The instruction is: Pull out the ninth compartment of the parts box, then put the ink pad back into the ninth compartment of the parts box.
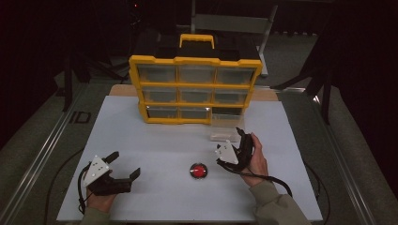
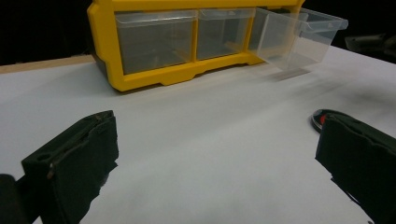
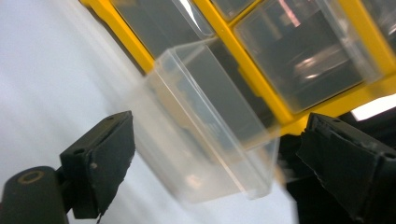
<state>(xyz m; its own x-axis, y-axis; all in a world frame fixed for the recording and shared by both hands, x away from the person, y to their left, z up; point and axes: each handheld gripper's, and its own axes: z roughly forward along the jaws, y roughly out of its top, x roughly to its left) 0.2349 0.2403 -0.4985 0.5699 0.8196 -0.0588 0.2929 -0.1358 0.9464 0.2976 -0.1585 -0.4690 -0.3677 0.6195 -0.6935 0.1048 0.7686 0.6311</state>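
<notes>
Nearby, both tongs gape wide – right tongs facing the pulled-out drawer, red button between.

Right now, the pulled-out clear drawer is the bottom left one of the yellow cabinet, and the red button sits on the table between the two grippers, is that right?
Not quite. The pulled-out clear drawer is the bottom right one of the yellow cabinet, as the high view shows. The rest holds: the red button sits on the table between the left gripper and the right gripper.
</notes>
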